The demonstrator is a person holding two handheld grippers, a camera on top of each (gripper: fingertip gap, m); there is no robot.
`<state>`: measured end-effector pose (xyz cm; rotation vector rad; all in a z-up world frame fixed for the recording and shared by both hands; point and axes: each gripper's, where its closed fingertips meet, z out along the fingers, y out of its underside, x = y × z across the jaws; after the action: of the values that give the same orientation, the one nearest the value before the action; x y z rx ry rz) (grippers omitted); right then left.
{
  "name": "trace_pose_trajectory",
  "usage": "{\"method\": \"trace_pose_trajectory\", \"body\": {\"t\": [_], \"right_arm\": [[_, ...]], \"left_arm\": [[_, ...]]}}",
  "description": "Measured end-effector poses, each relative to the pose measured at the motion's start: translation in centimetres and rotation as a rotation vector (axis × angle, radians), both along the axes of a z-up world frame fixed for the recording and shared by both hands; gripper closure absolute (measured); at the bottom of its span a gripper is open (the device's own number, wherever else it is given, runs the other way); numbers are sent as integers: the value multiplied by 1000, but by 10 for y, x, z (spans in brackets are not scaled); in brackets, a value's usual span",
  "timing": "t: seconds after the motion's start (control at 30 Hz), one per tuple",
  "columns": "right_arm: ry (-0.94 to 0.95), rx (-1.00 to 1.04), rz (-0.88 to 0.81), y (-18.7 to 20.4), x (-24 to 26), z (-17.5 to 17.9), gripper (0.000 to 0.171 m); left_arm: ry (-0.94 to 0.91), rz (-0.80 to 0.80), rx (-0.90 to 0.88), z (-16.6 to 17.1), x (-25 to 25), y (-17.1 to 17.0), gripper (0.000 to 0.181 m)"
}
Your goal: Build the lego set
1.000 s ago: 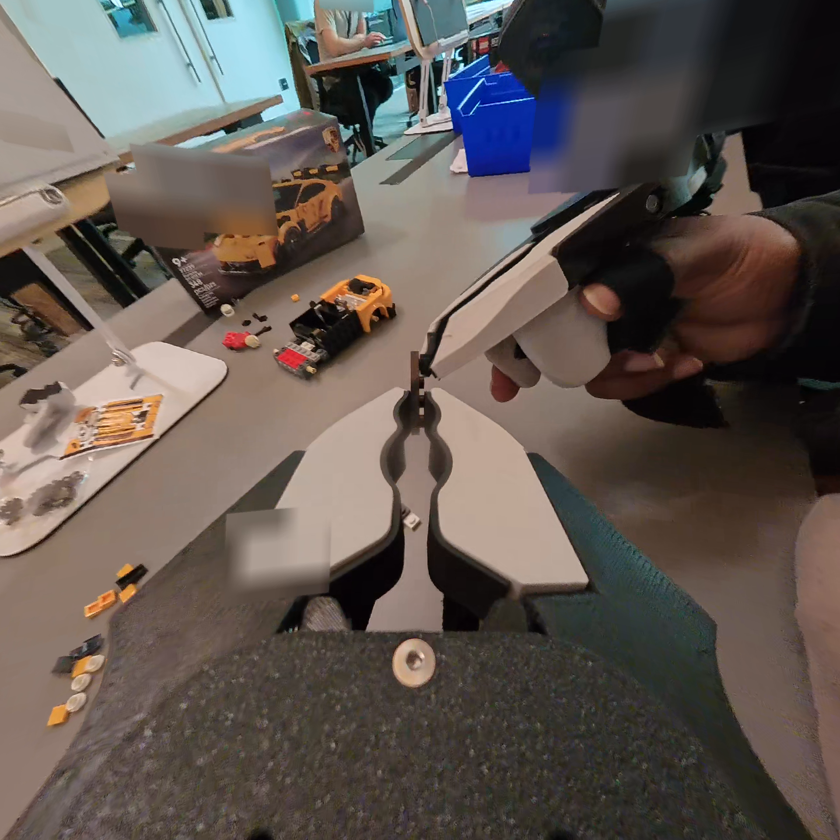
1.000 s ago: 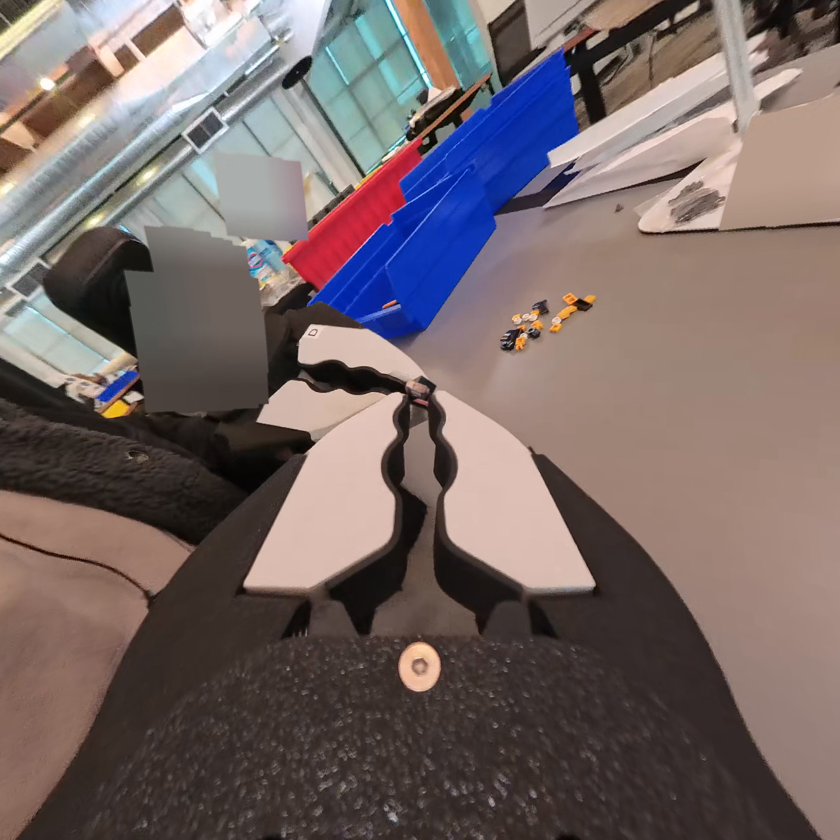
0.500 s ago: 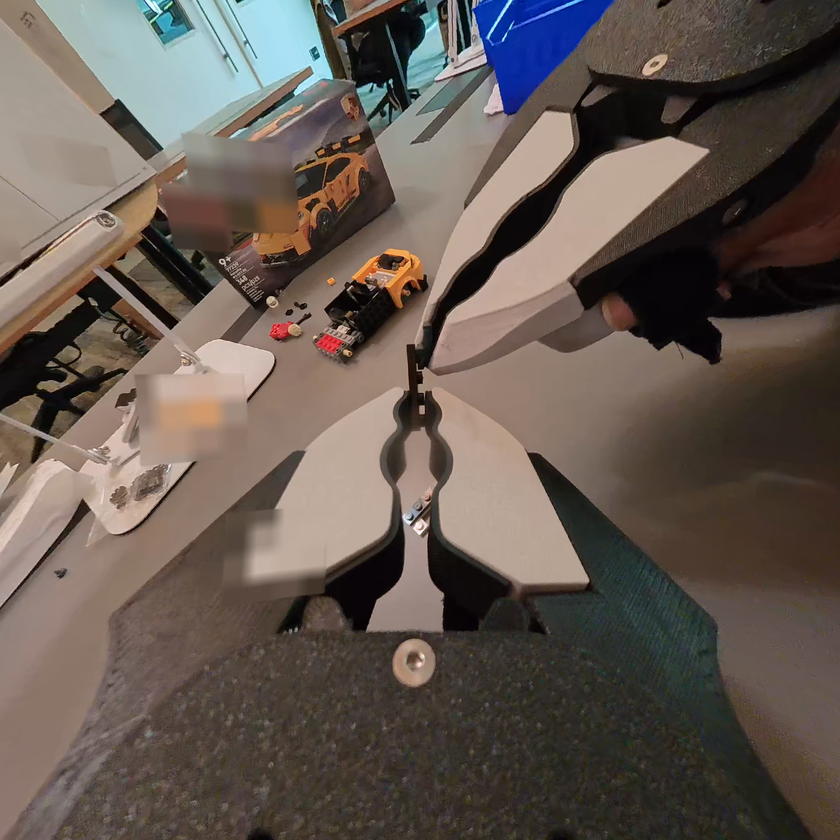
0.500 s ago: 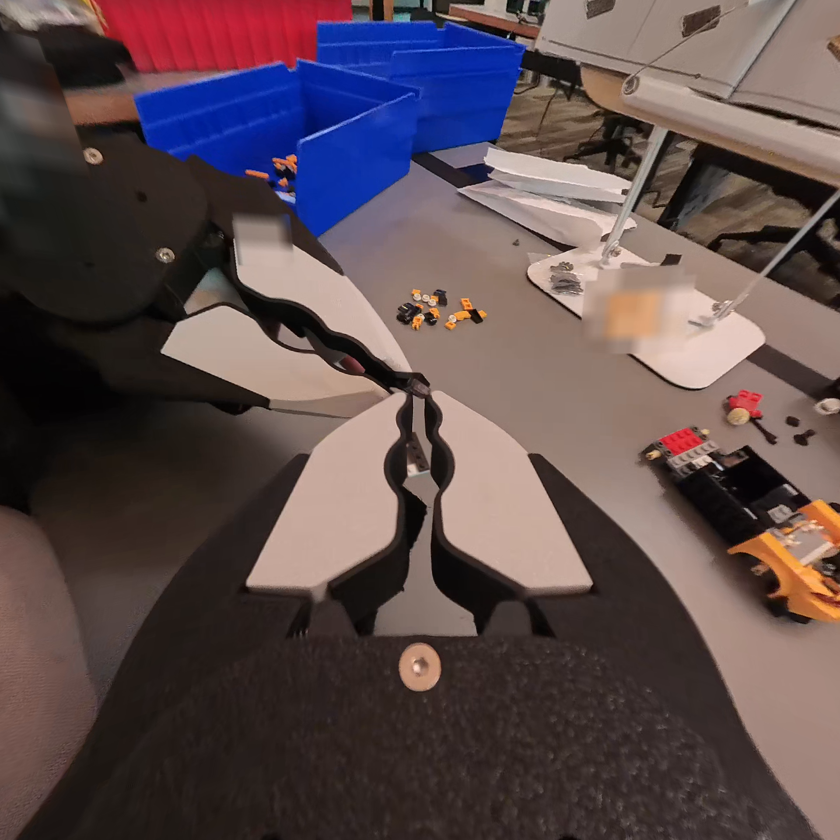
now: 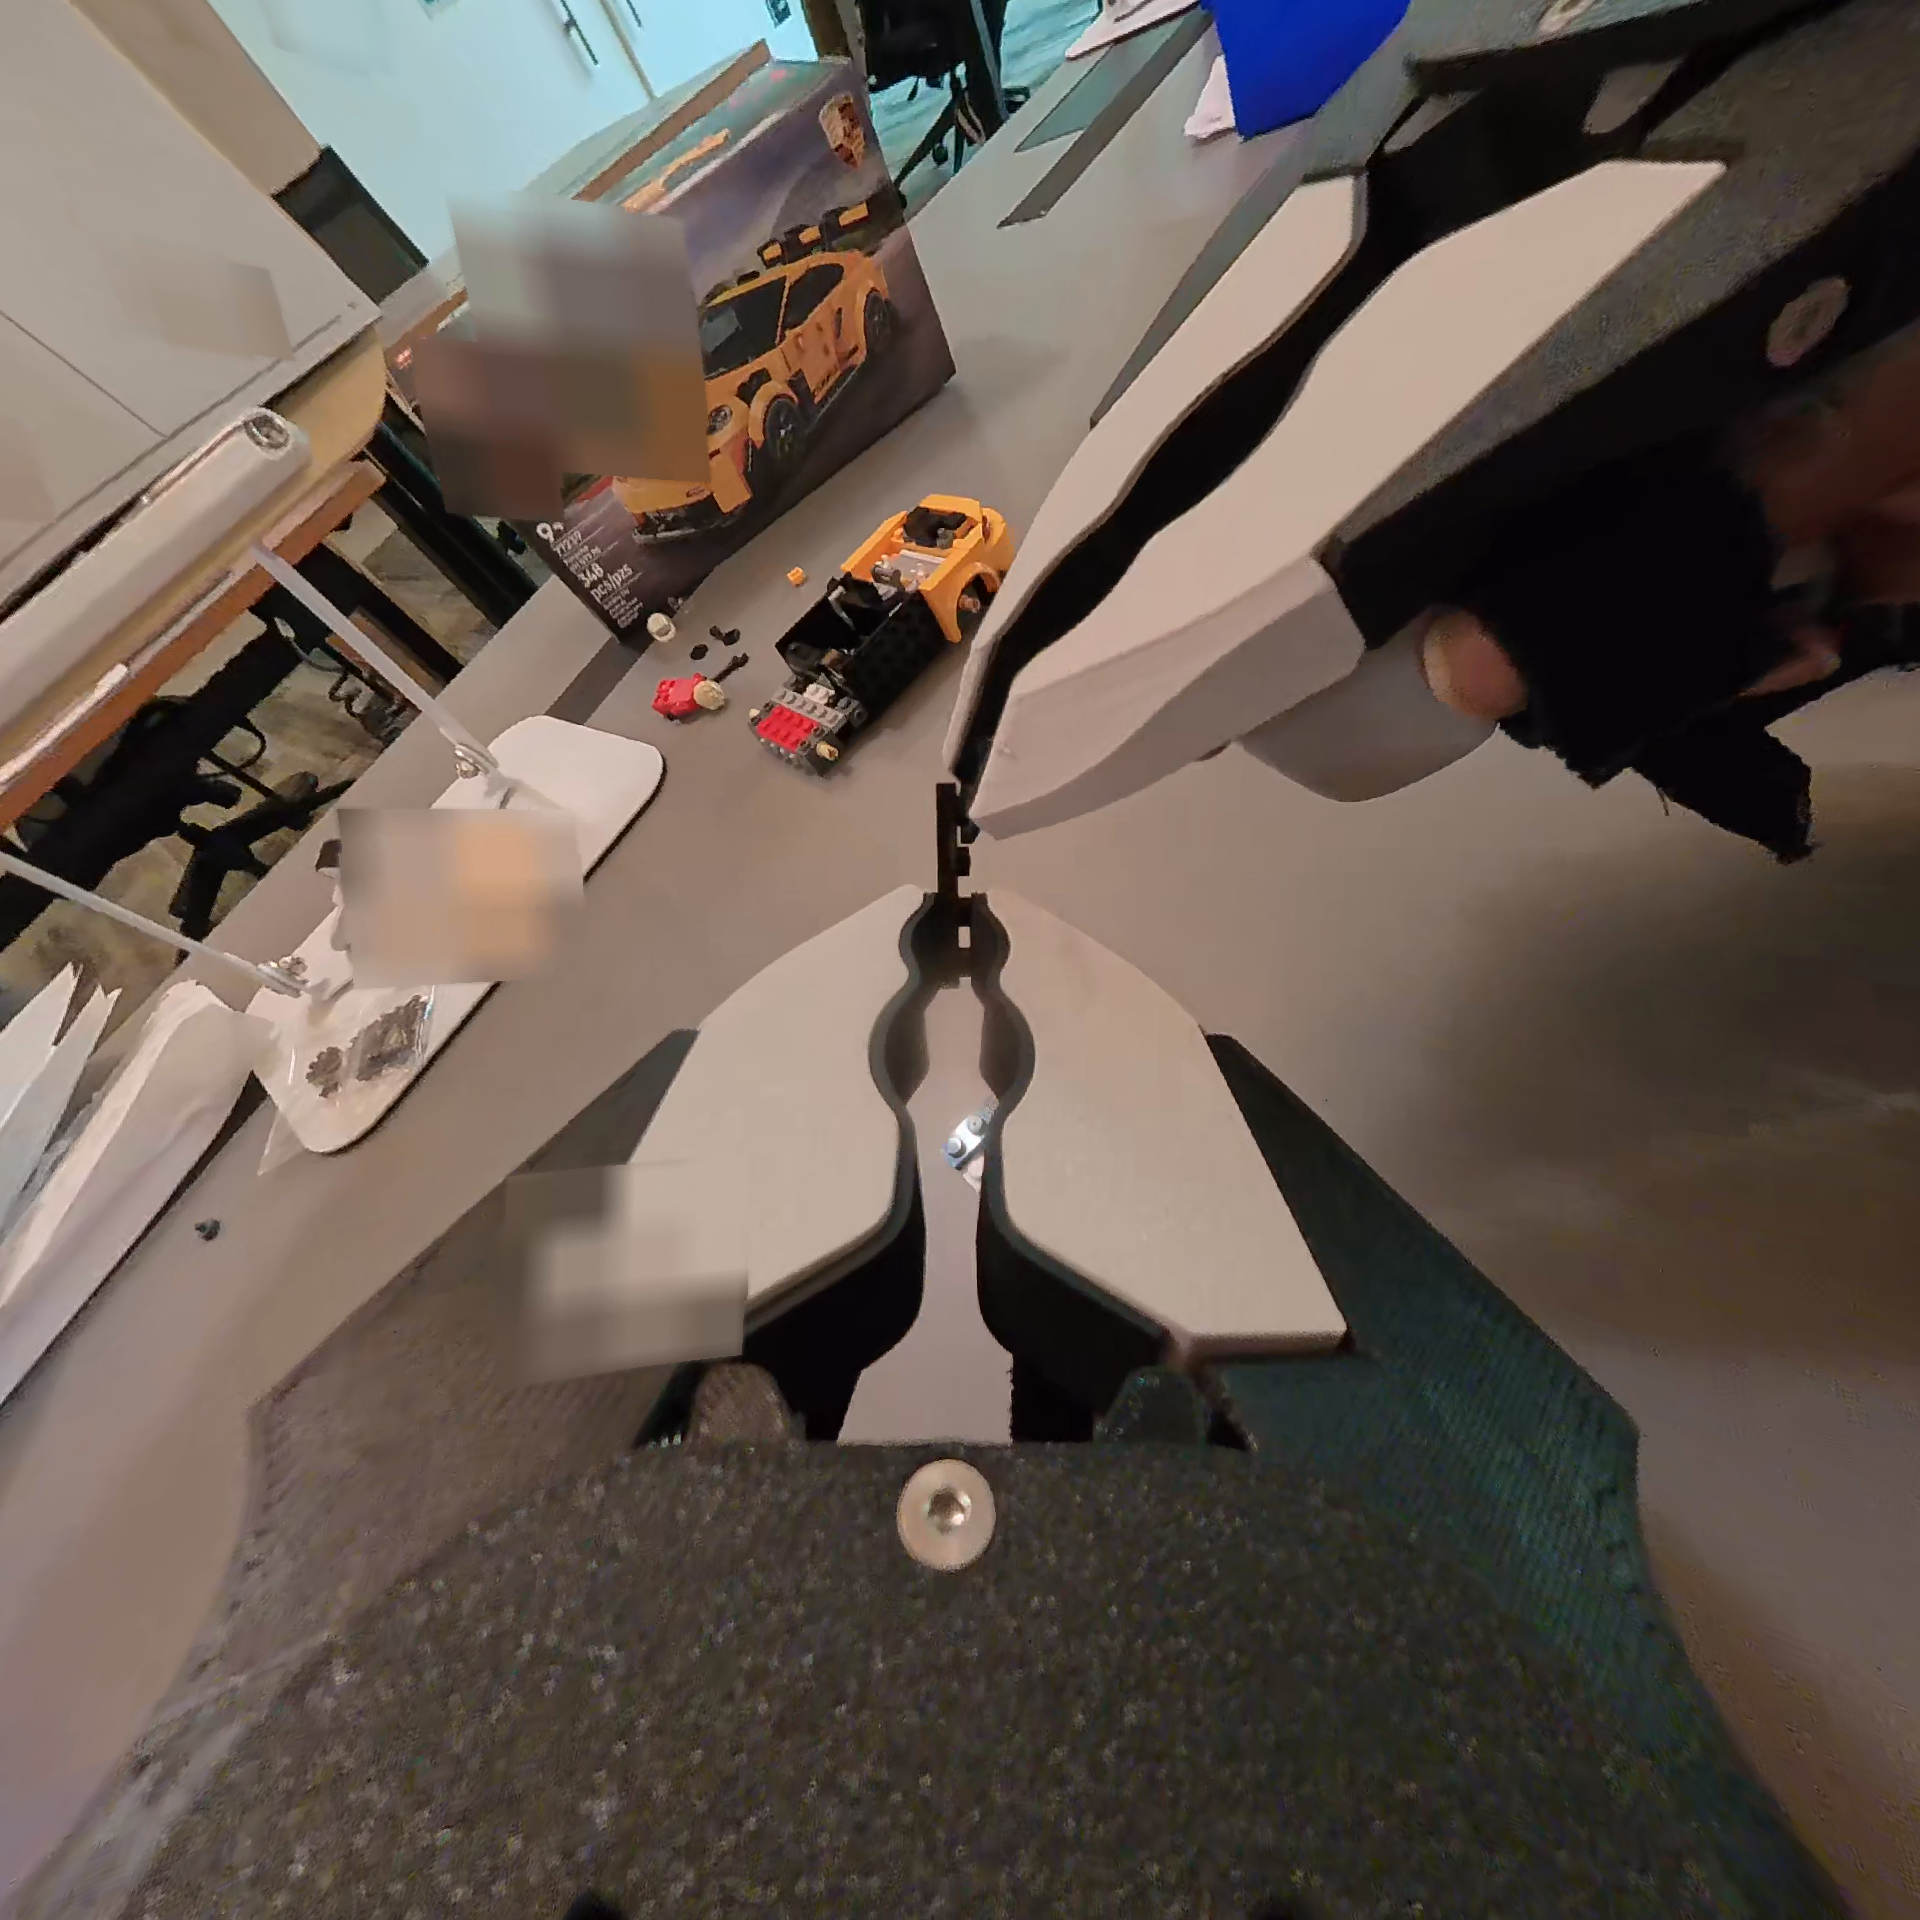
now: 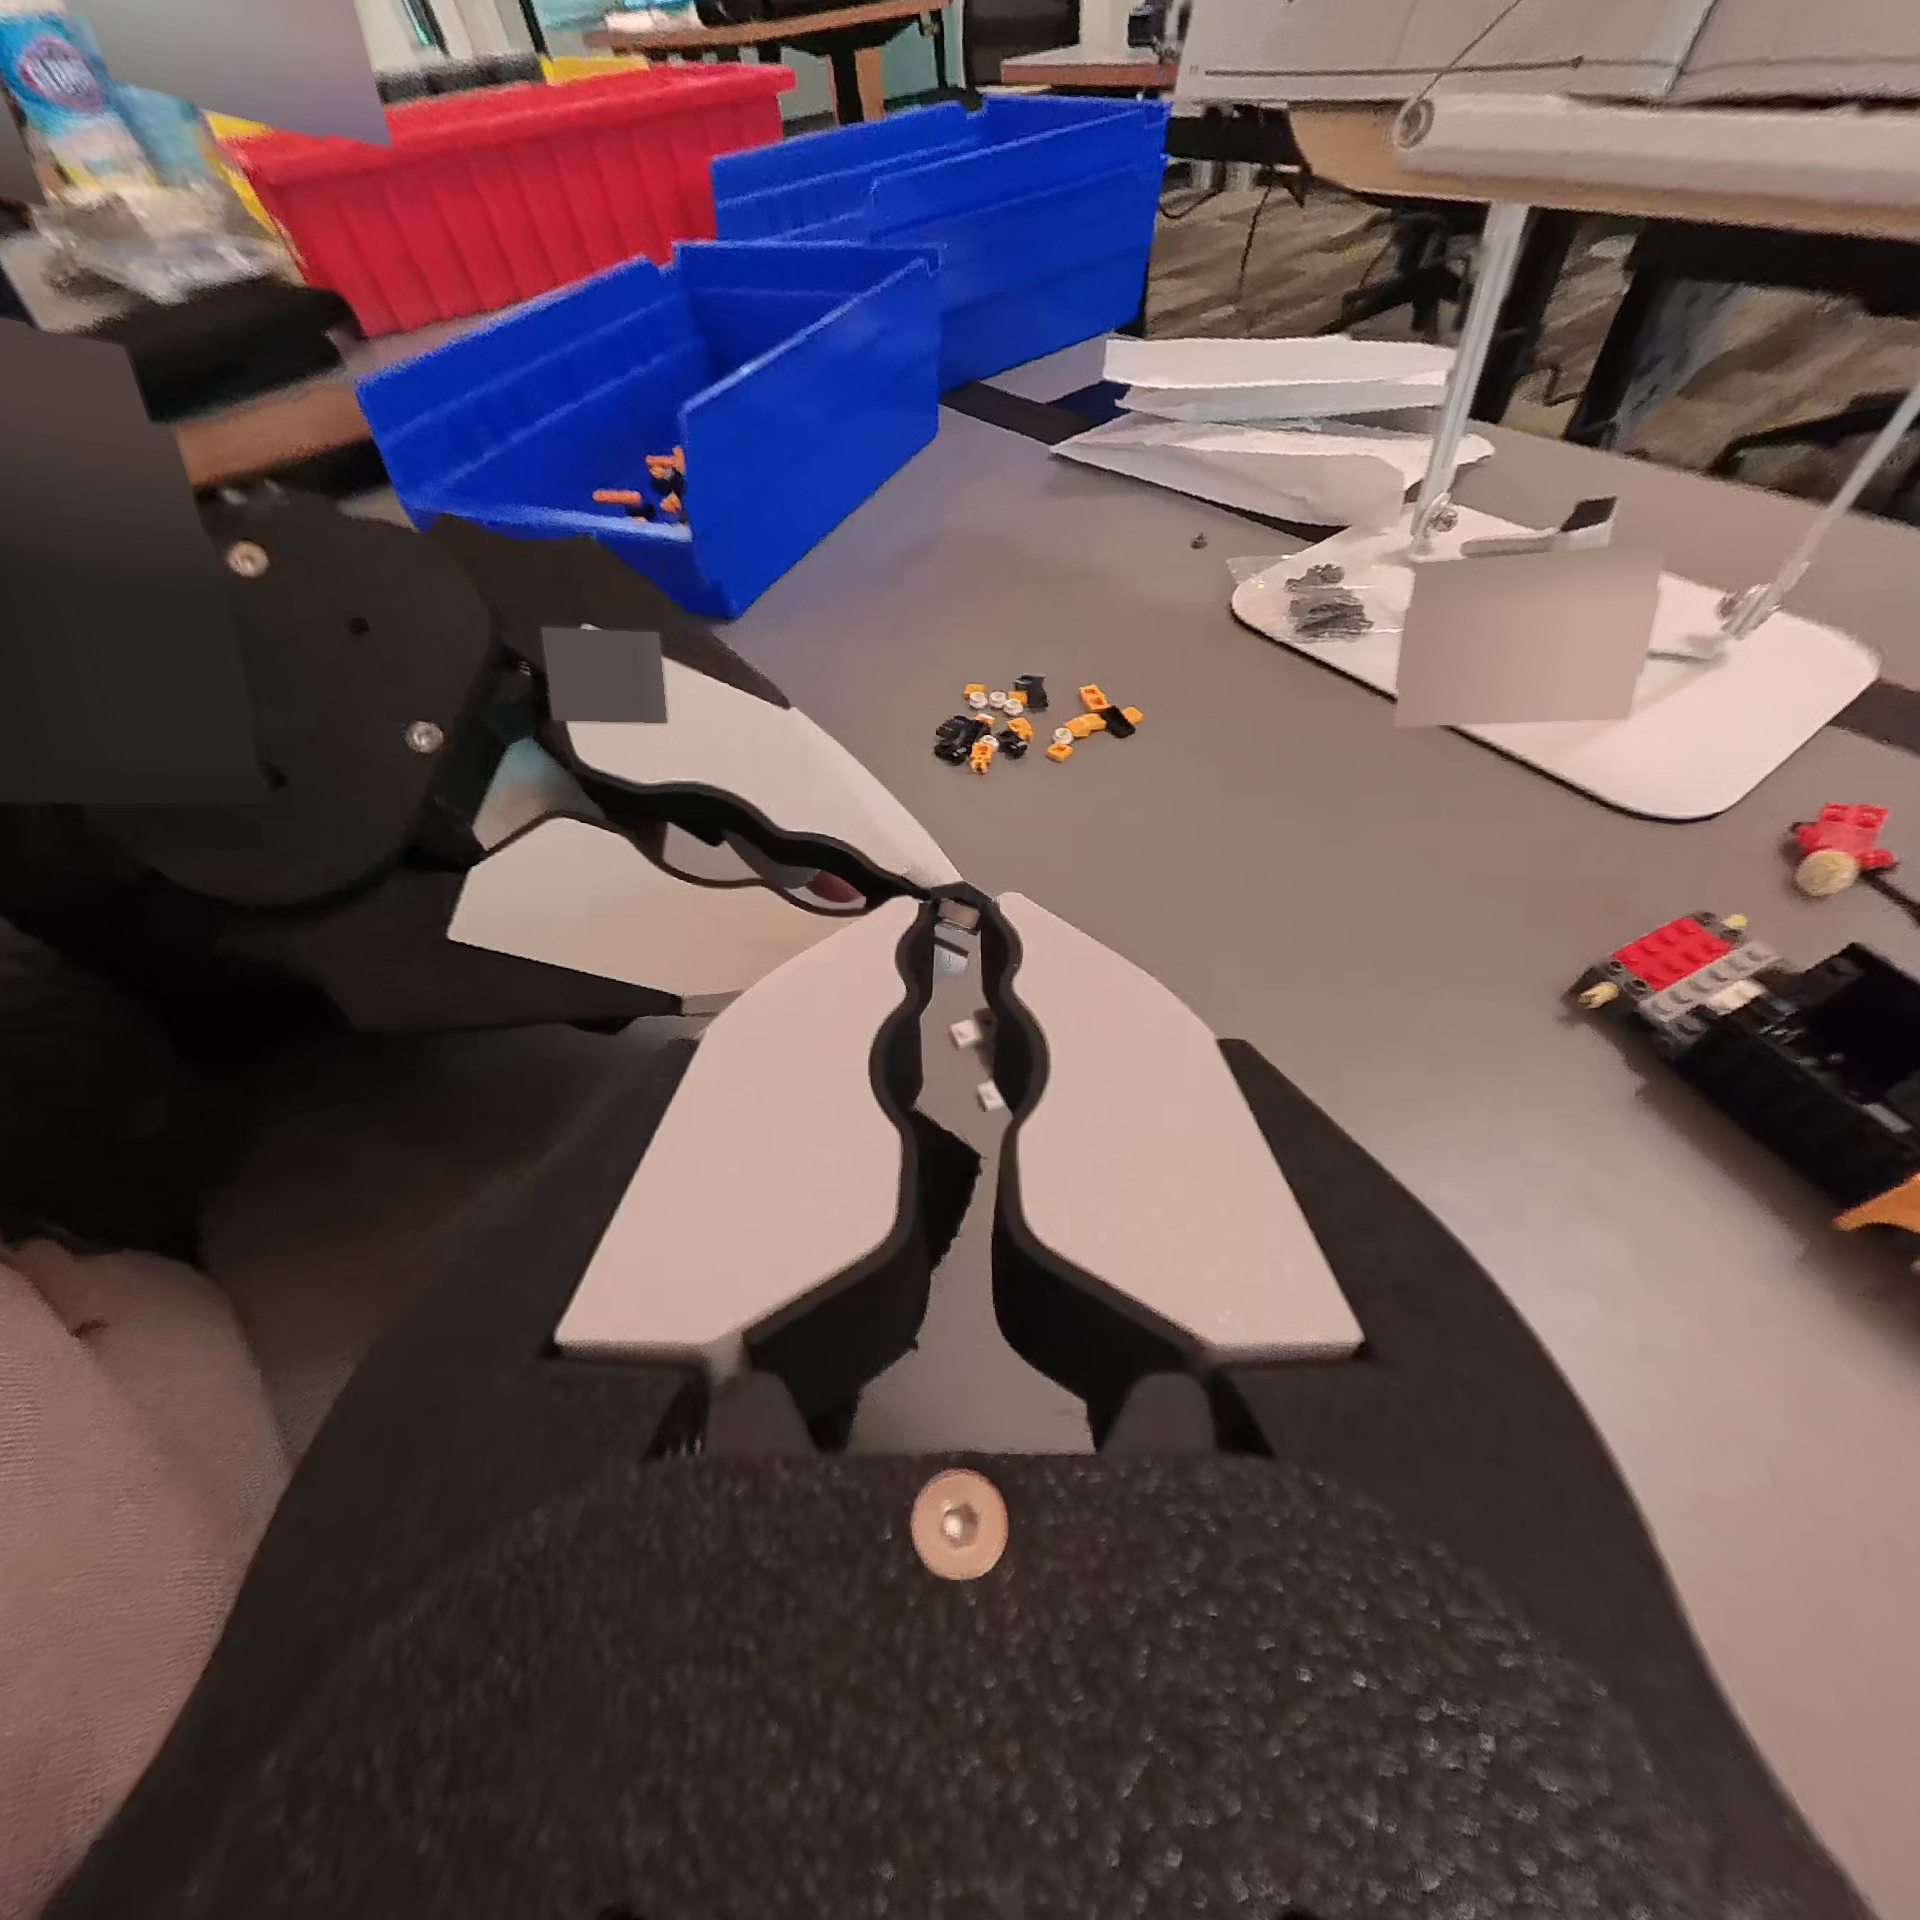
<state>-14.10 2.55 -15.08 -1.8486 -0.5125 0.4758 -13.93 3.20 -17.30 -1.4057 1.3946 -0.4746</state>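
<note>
My left gripper point(image 5: 951, 904) is shut on a thin black lego plate point(image 5: 948, 847) that stands upright out of its tips. My right gripper point(image 5: 968, 805) comes in from the upper right and its tips touch the top of that plate. In the right wrist view, my right gripper point(image 6: 958, 912) is shut on a small grey piece point(image 6: 956, 928), tip to tip with the left gripper point(image 6: 925, 891). Both are held above the grey table. The partly built black and orange car point(image 5: 896, 623) lies beyond them and also shows in the right wrist view point(image 6: 1766, 1029).
The set's box point(image 5: 790, 332) stands behind the car. A red piece point(image 5: 681, 694) and small black bits lie to its left. A pile of orange and black pieces point(image 6: 1029, 717), blue bins point(image 6: 727, 416) and a white stand base point(image 6: 1714, 727) lie farther off. Small grey pieces point(image 6: 966, 1031) lie under the grippers. The tips of both grippers are at nearly the same place.
Both grippers turned while staying tip to tip. The right gripper rolled over and now points down at the black plate. The car and box have come into closer view.
</note>
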Motion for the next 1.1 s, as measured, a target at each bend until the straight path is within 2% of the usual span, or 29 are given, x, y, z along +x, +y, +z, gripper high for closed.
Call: {"method": "trace_pose_trajectory", "body": {"t": [0.2, 0.37, 0.63, 0.77, 0.9, 0.97, 1.1], "right_arm": [[-376, 128, -12, 1, 0, -7, 162], [-586, 203, 15, 0, -1, -12, 163], [-746, 258, 79, -3, -2, -19, 162], [-660, 231, 125, -5, 0, -19, 158], [-374, 93, 332, -18, 4, -16, 147], [-255, 23, 432, -23, 5, -13, 148], [-219, -56, 577, -27, 2, -20, 148]], "left_arm": [[36, 9, -35, -8, 0, -1, 176], [64, 6, -59, -13, -1, -2, 176], [86, -13, -121, -21, -1, -7, 176], [49, -53, -277, -25, 1, -11, 177], [-41, -182, -423, -21, 2, -19, 177], [-75, -261, -442, -19, 2, -25, 177], [-113, -342, -442, -16, 4, -35, 177]]}}
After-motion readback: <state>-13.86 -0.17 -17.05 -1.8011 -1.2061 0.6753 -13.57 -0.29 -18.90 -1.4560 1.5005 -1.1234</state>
